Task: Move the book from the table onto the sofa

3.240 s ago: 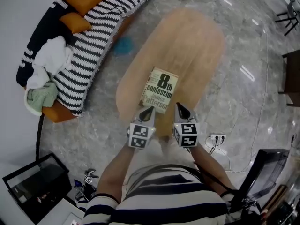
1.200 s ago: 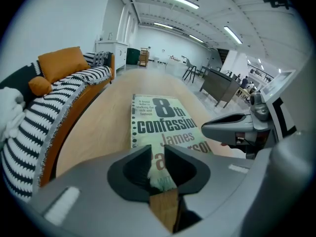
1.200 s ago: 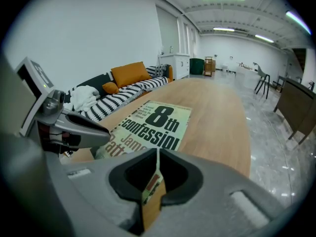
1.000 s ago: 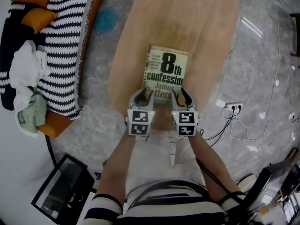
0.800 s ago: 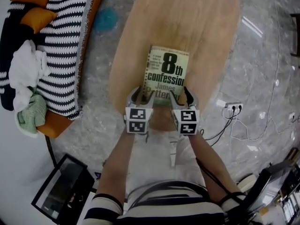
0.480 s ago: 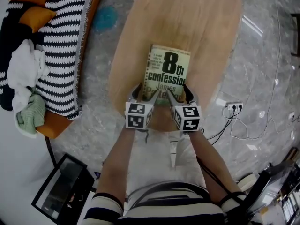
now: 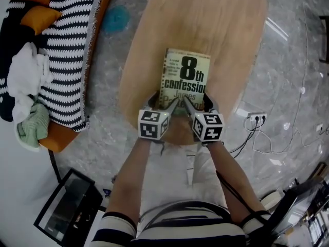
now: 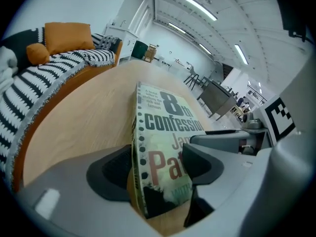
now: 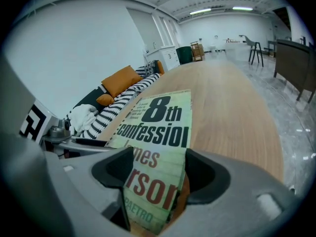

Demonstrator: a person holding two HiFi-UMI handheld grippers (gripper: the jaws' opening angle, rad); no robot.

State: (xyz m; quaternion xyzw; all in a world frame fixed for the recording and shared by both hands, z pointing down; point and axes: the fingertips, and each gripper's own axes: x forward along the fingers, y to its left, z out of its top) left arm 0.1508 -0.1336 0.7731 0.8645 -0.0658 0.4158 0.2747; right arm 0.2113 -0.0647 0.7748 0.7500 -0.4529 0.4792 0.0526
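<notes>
The sofa (image 7: 64, 140) runs along my far left, well apart from the table (image 7: 205, 19). Most of its seat is taken up by a striped blanket (image 7: 69, 50), an orange cushion (image 7: 38, 17), a white cloth (image 7: 23, 81) and a green cloth (image 7: 32, 127). I judge I'll have to choose a landing spot among them. On the floor between sofa and table is a blue patch (image 7: 115, 19); I can't tell what it is.

The book (image 7: 187, 73) lies flat on the table near the edge closest to me, cover up.

My left claw (image 7: 163, 103) has just been opening and now stands wide. The book's near left corner is between its jaws, with nothing pressing on it. I've tilted the claw so one jaw rides over the cover and the other sits beside the spine. It seems set to pinch the book's thickness, though I can't see whether that jaw gets under the book.

My right claw (image 7: 198, 103) has likewise just been opening and gapes around the near right corner without gripping. With a claw on each corner, the book should lift level.

Further right, a power strip (image 7: 248, 118) and its cables lie on the floor, out of my path.
</notes>
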